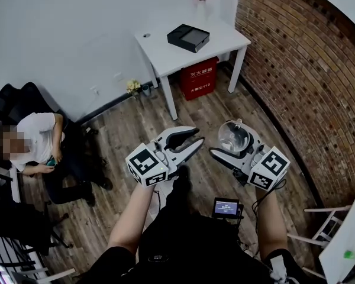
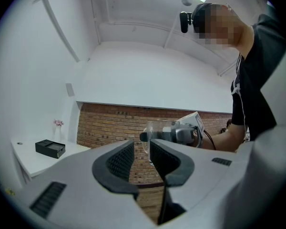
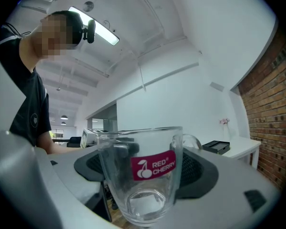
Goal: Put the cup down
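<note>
**Cup up in the air, nowhere yet to land**

The person is standing on the wood floor and holding the cup (image 3: 143,175) upright in the right gripper (image 1: 229,139). Its jaws are closing on the glass from both sides, and the handle is pointing away behind them. The left gripper (image 2: 140,149) is hovering just beside it, its jaws a narrow gap apart with nothing between them.

I would say the carrying is under way and the putting down is not yet begun. The cup is hanging over the floor, well apart from the white table (image 1: 165,55) ahead. The next move is calling for a walk to a surface, probably that table. Then a level lowering until the base is resting, and only then a release.

The label (image 3: 152,166) on the glass is reading "RED CHERRY" beside a cherry mark. The red box (image 1: 197,78) under the table is showing Chinese characters, too small for me to read.
</note>
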`<state>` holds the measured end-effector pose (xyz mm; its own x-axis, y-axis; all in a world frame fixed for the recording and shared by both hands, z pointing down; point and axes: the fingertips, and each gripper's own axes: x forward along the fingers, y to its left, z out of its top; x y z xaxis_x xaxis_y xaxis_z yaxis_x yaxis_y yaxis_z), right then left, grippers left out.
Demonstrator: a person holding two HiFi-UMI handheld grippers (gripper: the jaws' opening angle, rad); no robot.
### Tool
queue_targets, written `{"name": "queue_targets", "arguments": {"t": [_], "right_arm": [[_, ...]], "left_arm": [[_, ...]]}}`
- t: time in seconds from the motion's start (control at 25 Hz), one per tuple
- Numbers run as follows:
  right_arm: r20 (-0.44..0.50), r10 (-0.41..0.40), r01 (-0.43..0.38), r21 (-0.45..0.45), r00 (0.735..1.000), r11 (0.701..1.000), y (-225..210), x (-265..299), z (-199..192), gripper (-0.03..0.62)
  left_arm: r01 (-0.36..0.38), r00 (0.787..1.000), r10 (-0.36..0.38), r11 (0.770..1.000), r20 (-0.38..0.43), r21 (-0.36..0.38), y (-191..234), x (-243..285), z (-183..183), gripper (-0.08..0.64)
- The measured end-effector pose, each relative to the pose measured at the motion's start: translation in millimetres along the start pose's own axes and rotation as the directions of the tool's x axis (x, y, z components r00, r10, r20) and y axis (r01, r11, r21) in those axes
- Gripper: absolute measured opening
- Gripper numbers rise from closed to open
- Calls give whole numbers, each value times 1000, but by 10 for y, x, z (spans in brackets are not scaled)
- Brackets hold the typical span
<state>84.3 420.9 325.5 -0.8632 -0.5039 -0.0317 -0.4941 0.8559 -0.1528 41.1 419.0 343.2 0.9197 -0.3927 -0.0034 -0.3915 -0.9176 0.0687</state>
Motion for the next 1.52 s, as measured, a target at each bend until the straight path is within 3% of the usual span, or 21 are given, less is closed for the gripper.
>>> {"name": "queue_targets", "arguments": {"t": [0.32, 0.96, 1.52], "right_arm": [[3, -32, 32, 10, 999, 999, -676, 422, 83, 405], [12, -102, 102, 33, 995, 994, -2326, 1863, 349, 405], [-2, -115, 115, 52, 993, 992, -3015, 2316, 356, 405]], "left_arm": [[14, 1000, -14, 1000, -2, -10, 797, 251, 0, 98], [69, 998, -69, 997, -1, -26, 2978, 683, 165, 117], [92, 995, -93, 994, -22, -55, 3717, 954, 53, 170]]}}
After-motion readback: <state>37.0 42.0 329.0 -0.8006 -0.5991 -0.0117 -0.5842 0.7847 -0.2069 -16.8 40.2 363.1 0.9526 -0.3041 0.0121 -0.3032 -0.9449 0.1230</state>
